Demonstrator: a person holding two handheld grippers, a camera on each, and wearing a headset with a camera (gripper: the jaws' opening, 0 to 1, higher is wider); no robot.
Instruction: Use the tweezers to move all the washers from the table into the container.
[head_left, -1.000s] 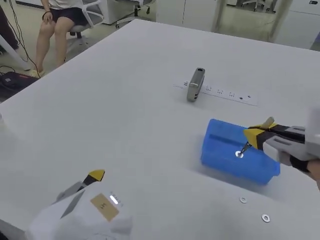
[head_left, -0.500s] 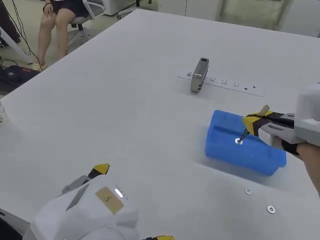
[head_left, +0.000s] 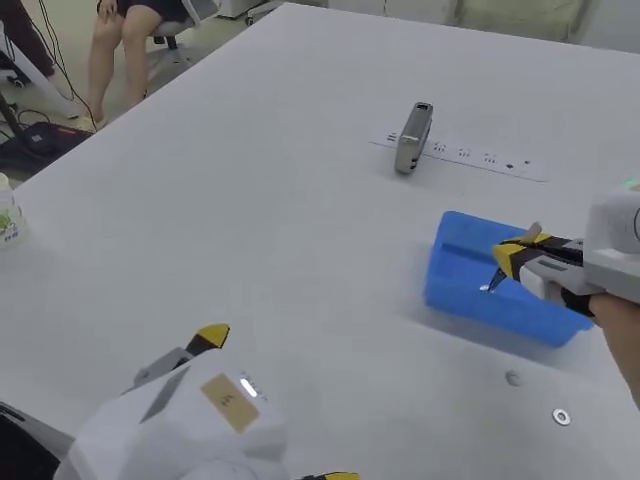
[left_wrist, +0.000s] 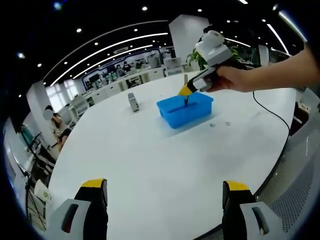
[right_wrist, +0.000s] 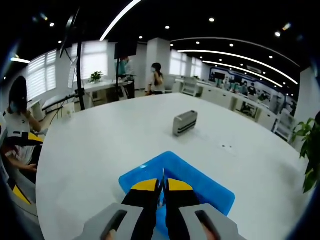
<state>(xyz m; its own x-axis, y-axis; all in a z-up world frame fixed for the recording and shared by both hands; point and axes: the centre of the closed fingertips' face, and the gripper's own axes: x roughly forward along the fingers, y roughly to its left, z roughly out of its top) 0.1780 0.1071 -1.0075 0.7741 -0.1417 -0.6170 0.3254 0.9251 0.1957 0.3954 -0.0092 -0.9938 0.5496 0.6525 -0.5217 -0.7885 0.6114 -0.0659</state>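
1. Tongs first: the right tongs (right_wrist: 161, 186) are clamped on the tweezers (right_wrist: 163, 175), with the yellow-tipped jaws pressed almost together around them.
2. In the head view the tweezers point down and to the left into the blue container (head_left: 470, 305), with their tip inside its walls, over the near-left part.
3. The tip is too small to read, so I cannot tell whether it holds a washer.
4. A hand (left_wrist: 235, 79) grips the right tongs from behind, as the left gripper view shows.
5. The left tongs (left_wrist: 162, 187) are wide open and hold nothing, low over the near side of the counter (head_left: 250, 200) and well apart from the container.
6. Two washers lie on the counter just in front of the container, one washer (head_left: 513, 378) closer to it and the other washer (head_left: 561, 417) farther out to the right.
7. Beyond the container a grey metal block (head_left: 413, 137) lies at the left end of a white power strip (head_left: 480, 158).
8. A small bottle (head_left: 8, 215) stands at the left edge of the counter.
9. Past the far-left corner a seated person (head_left: 125, 30) is partly visible on a chair.
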